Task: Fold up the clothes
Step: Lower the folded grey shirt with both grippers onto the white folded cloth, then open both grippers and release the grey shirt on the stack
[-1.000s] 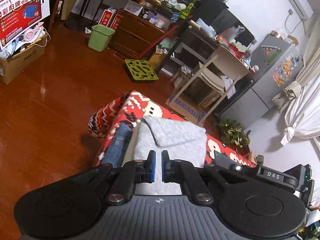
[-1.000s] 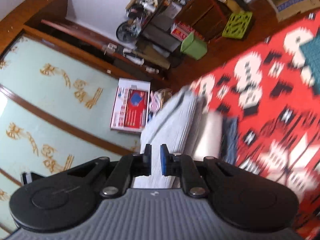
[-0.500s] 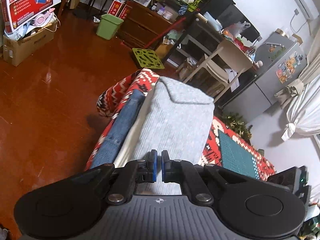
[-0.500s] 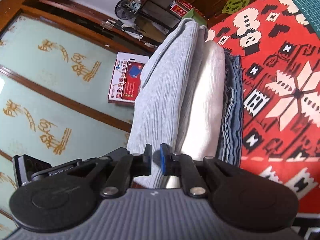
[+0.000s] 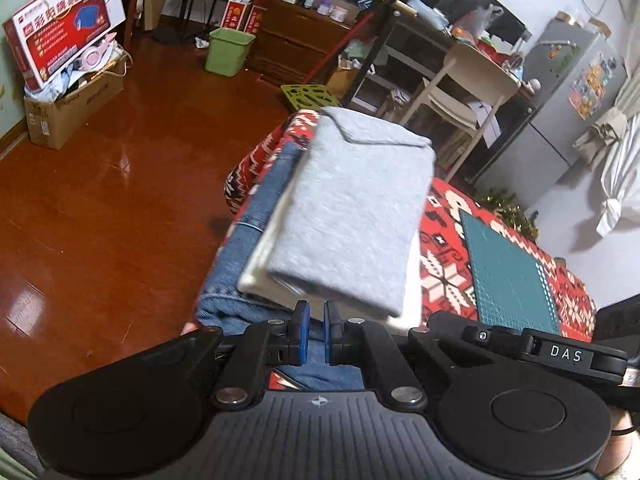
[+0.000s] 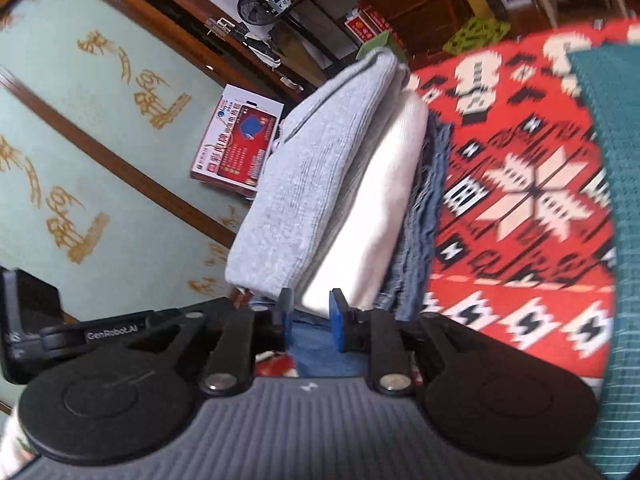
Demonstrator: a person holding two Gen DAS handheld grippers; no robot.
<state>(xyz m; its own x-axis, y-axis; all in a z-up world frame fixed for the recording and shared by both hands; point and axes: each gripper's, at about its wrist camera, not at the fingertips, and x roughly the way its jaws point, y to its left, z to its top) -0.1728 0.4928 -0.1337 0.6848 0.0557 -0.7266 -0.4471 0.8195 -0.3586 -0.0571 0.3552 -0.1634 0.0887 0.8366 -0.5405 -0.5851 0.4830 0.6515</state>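
A folded grey garment [image 5: 360, 216] lies on top of a stack, over a folded white garment [image 6: 380, 200] and blue jeans [image 5: 248, 240]. The stack rests at the left end of a table under a red patterned cloth [image 6: 520, 220]. My left gripper [image 5: 315, 330] is just short of the grey garment's near edge; its jaws are nearly together and hold nothing, with jeans showing behind the slit. My right gripper [image 6: 308, 314] stands open at the stack's near end, level with the white garment's edge, gripping nothing. The grey garment [image 6: 312, 168] is also in the right wrist view.
A green cutting mat [image 5: 508, 272] lies on the cloth to the right of the stack. Left of the table is bare wooden floor [image 5: 100, 200] with a cardboard box [image 5: 68, 108] and a green bin [image 5: 228, 52]. A white chair [image 5: 452, 100] and cluttered shelves stand behind.
The grey garment has come down onto the stack and is out of both grippers. Both grippers have pulled back to its near end, and the right jaws have spread apart.
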